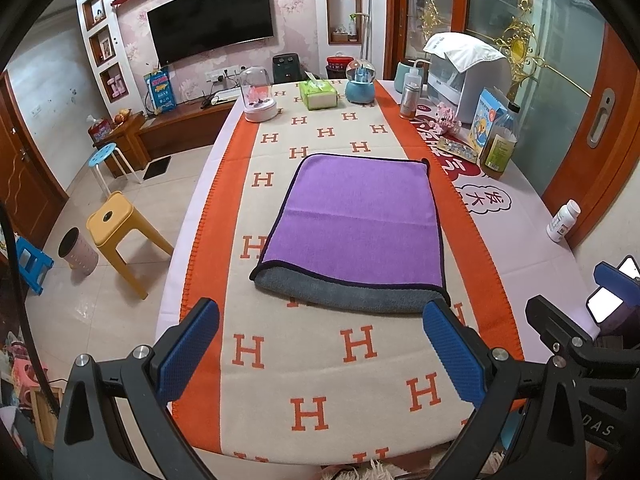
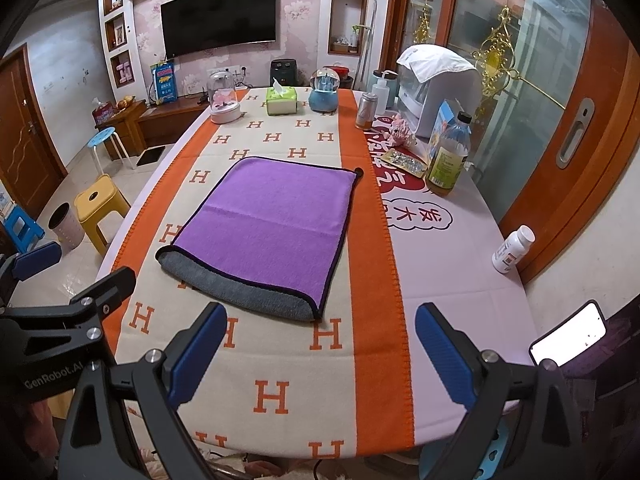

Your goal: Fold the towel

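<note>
— Purple on top, grey underneath: the towel [image 1: 352, 232] lies folded on the runner [image 1: 320, 360] straight ahead of the left gripper [image 1: 320, 352], its grey edge just beyond the blue pads. Nothing is held; the jaws stand wide apart.

— And the right gripper [image 2: 320, 354]?

— Same, spread wide and empty, with the towel [image 2: 264, 232] ahead and a little to its left.

— Containers, from the left?

— Far ahead to the left, a clear dome [image 1: 259, 94] with something pink inside. Next, a green tissue box [image 1: 318, 94] with a tissue poking out. Then a glass globe [image 1: 361, 85] on a blue base; what is inside I cannot make out. Off to the right, a metal can [image 2: 366, 111], a squeeze bottle [image 2: 383, 94] with a bent spout, and a large bottle [image 2: 448, 156] of yellowish liquid with a green label too small to read. Near the right gripper's right side, a small white pill bottle [image 2: 513, 249].

— Any writing?

— Orange "H" letters all over the runner. "GenRobot.AI" on the left gripper's body, seen from the right wrist. Chinese characters on the tablecloth [image 2: 460, 280], upside down.
</note>
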`<action>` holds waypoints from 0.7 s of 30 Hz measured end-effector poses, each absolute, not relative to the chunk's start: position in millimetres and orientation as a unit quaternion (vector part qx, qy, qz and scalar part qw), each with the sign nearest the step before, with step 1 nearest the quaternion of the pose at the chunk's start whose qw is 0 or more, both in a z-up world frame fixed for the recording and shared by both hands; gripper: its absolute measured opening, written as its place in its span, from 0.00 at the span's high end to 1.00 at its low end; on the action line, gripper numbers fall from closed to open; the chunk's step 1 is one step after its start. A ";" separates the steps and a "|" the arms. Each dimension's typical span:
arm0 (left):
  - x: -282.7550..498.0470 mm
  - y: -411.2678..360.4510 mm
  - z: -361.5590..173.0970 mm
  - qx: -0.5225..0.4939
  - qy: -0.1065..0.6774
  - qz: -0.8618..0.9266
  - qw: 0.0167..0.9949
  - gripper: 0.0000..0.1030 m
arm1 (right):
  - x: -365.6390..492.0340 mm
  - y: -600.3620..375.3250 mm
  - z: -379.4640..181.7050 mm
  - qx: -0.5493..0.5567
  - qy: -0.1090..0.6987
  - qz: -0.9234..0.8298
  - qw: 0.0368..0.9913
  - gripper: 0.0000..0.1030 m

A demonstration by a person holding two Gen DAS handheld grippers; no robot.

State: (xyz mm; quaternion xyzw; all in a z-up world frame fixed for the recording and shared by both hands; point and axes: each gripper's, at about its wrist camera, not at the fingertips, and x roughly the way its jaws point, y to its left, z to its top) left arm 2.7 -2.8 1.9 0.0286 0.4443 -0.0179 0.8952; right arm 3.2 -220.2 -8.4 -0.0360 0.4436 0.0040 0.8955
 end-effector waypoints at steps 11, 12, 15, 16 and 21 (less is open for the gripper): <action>2.1 1.7 3.1 0.028 0.444 -0.018 0.895 0.02 | 8.3 -211.2 -7.3 -0.040 0.447 0.006 0.894 0.07; 2.4 2.3 3.2 0.027 0.444 -0.017 0.896 0.02 | 8.9 -210.4 -7.6 -0.041 0.447 0.007 0.894 0.07; 3.5 6.7 3.2 0.025 0.443 -0.016 0.896 0.02 | 11.5 -210.2 -8.3 -0.043 0.447 0.009 0.893 0.07; 3.5 6.7 3.2 0.026 0.443 -0.016 0.896 0.02 | 10.9 -210.1 -8.7 -0.043 0.447 0.008 0.893 0.07; 3.6 9.1 2.1 0.025 0.443 -0.014 0.896 0.02 | 12.0 -207.8 -10.6 -0.044 0.447 0.009 0.893 0.07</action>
